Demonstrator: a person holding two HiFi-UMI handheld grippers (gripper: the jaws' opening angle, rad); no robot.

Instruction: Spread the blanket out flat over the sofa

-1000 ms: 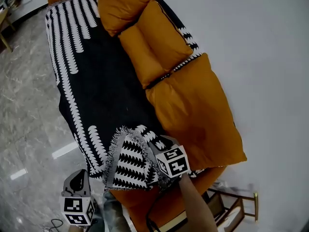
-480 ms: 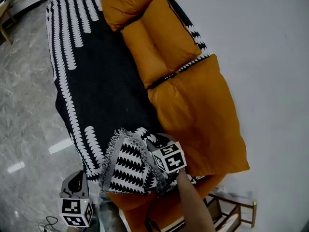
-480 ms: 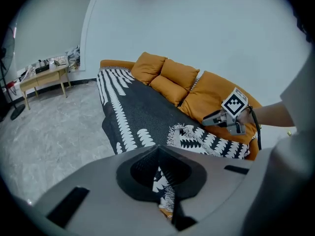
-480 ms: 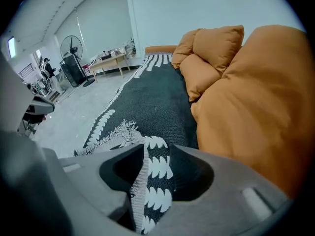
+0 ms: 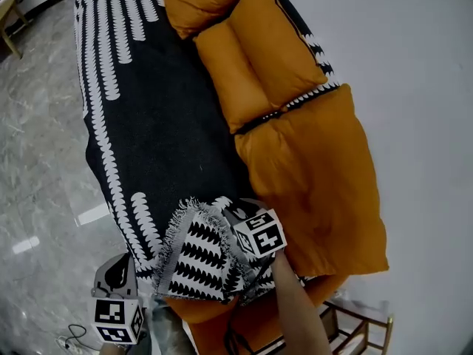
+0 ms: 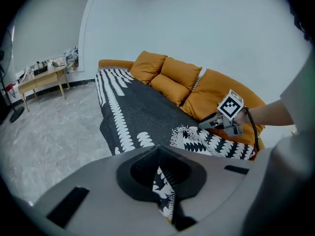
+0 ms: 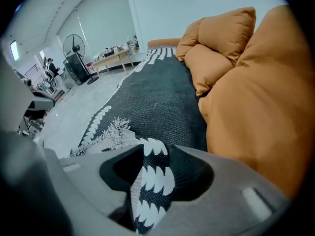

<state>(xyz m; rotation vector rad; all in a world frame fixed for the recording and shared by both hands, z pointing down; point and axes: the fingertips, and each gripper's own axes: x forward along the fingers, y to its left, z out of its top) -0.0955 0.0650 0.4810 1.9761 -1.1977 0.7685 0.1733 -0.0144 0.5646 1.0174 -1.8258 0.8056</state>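
Right gripper (image 7: 153, 180) nudged slightly up the seat since a second ago, fingers clenched on the blanket's (image 5: 159, 124) folded-back fringed corner (image 5: 196, 254), left gripper (image 6: 165, 186) fingers clamped on its front hem, blanket lying lengthwise along the sofa (image 5: 318, 176), open floor (image 5: 44, 191) at left

Right gripper (image 7: 152, 181) clamped on patterned blanket (image 7: 157, 97) fold, blanket spread along sofa (image 7: 266, 112) seat, orange cushions (image 7: 221, 38) stacked at the back edge.
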